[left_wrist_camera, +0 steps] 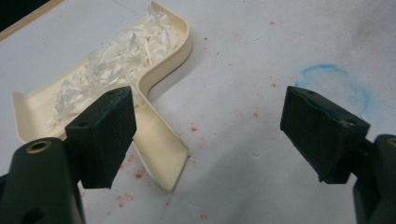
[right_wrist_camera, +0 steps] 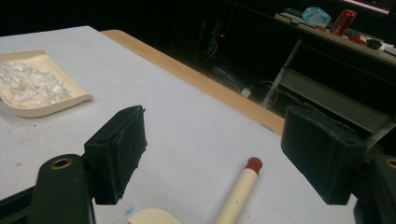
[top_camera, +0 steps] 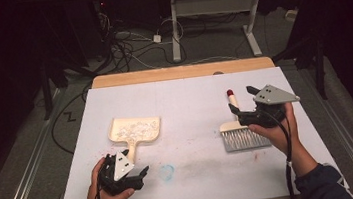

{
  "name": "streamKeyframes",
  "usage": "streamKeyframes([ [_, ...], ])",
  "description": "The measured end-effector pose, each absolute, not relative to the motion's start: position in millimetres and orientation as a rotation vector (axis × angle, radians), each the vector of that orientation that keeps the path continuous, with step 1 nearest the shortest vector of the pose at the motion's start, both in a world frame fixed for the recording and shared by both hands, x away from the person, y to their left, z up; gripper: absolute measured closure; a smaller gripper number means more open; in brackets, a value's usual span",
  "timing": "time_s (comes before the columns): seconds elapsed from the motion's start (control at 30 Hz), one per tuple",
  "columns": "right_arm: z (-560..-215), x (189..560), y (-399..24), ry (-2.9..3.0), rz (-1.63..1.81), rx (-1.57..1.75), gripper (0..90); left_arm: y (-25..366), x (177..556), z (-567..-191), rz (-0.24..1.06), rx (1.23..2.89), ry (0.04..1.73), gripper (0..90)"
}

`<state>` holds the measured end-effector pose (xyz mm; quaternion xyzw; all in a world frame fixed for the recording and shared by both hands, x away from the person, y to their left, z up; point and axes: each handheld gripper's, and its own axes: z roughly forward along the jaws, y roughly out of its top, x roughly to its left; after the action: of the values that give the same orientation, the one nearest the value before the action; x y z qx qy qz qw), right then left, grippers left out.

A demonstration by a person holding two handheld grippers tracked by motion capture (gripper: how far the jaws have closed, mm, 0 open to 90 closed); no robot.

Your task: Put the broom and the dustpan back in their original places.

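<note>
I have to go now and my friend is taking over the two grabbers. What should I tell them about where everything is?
Left gripper: open, holding nothing, fingers just above the dustpan handle.
Right gripper: open, holding nothing, over the brush handle.
Dustpan: flat on the white table cover, left of middle, with white shredded scraps in its tray.
Brush: lying flat at the right, bristles toward the person, red-tipped handle pointing away.
Done: the scraps look swept into the pan, and both tools are set down.
Left: probably empty the dustpan. Faint red specks and a blue ring mark remain on the cover.
</note>
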<state>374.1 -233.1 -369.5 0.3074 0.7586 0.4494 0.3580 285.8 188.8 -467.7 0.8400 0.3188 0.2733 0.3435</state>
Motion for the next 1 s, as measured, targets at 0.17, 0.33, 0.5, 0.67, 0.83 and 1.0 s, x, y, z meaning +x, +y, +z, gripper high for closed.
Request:
streamKeyframes([
  [0.17, -368, 366, -234, 1.964, 1.156, 0.773, 22.3, 189, 286, -468, 0.711, 2.188, 0.828, 17.5],
  [0.33, -367, 362, -235, 1.970, 1.152, 0.761, 21.9, 188, 285, -468, 0.712, 2.186, 0.829, 17.6],
  [0.5, -367, 357, -236, 1.974, 1.154, 0.748, 21.9, 188, 285, -468, 0.715, 2.184, 0.826, 17.6],
  [0.67, -367, 351, -238, 1.980, 1.152, 0.736, 21.9, 188, 285, -468, 0.719, 2.185, 0.820, 17.5],
  [0.83, -367, 345, -240, 1.989, 1.141, 0.720, 21.6, 187, 285, -467, 0.719, 2.186, 0.818, 17.6],
  [1.0, -369, 338, -245, 1.996, 1.134, 0.704, 21.5, 187, 284, -466, 0.726, 2.181, 0.818, 17.6],
])
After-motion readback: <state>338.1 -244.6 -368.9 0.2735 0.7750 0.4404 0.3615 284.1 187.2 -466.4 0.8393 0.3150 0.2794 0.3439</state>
